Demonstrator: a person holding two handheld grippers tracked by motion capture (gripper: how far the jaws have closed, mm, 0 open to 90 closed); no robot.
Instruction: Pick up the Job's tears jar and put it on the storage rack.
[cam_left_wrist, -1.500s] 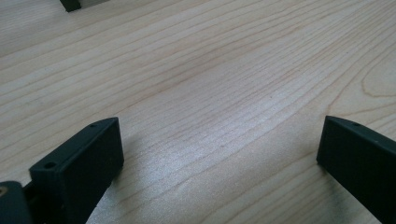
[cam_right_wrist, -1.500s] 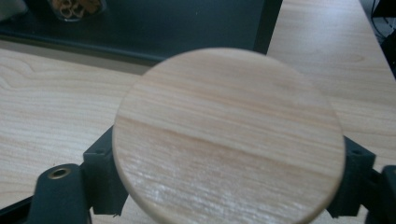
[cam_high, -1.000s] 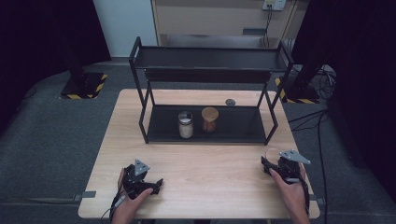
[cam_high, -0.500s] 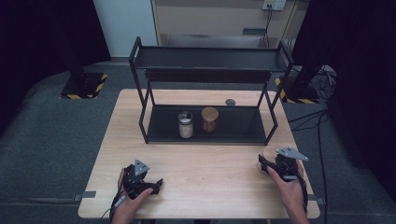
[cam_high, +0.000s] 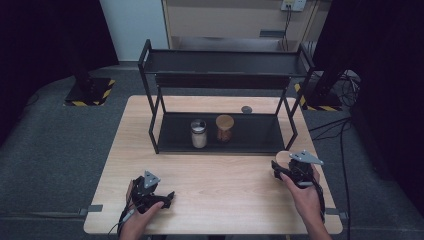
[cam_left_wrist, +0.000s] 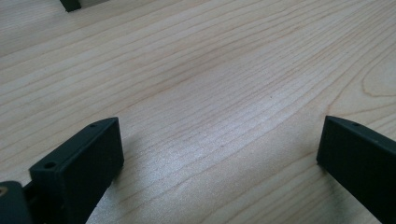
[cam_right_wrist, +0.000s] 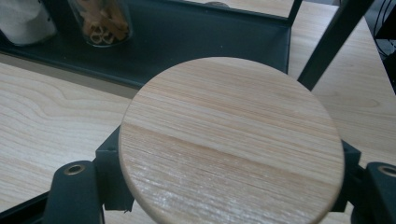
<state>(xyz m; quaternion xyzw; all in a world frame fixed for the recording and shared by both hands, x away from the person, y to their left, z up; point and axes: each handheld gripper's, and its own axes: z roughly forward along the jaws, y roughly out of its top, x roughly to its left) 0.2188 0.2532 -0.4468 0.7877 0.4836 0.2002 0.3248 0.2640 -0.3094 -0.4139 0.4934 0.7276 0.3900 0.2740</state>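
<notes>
Round pale wooden lid (cam_right_wrist: 229, 140) sat clamped edge to edge in your right tongs (cam_right_wrist: 229, 186), lying flat with its grain face up toward the camera. From above, the lid (cam_high: 283, 157) hung at the right front of the light wooden desk (cam_high: 225, 185), just in front of the right front leg of the black metal two-tier rack (cam_high: 225, 135), with your right hand (cam_high: 304, 192) behind it.

On the rack's lower tray stood a glass jar of white grains with a metal lid (cam_high: 198, 133) and, touching or just beside it on its right, a glass jar of pasta with a wooden lid (cam_high: 224, 128). A small dark round disc (cam_high: 246, 109) lay on the desk behind the rack.

Your left tongs (cam_high: 167, 197) rested at the left front of the desk, well apart from the rack. Their jaws stood wide over bare wood (cam_left_wrist: 210, 93), with nothing between them.
</notes>
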